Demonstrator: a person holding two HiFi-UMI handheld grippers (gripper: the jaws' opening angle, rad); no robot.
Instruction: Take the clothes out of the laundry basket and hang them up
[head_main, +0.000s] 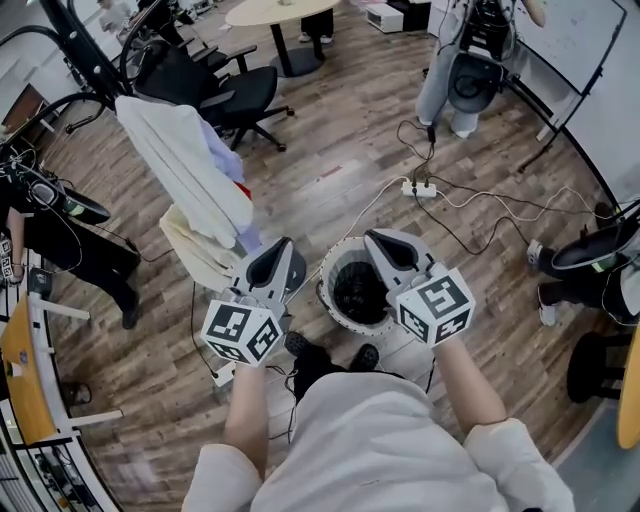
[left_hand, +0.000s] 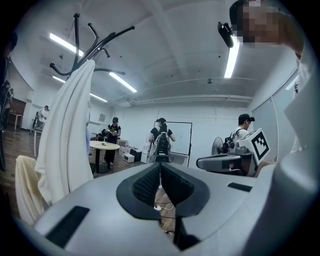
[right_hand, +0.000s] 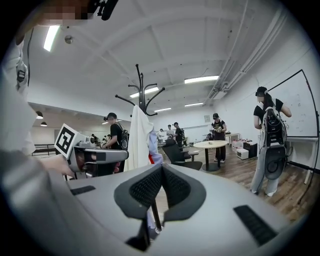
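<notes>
A round white mesh laundry basket stands on the wood floor just ahead of my feet, with dark clothes inside. My left gripper hovers over its left rim, jaws shut and empty. My right gripper hovers over its right rim, also shut with nothing in it. To the left stands a black coat rack carrying a long white garment and a cream one lower down. In the left gripper view the pads meet. The white garment also shows in the right gripper view.
A black office chair stands behind the rack. A power strip with trailing cables lies beyond the basket. People stand at the far right and at the left. A round table is at the back.
</notes>
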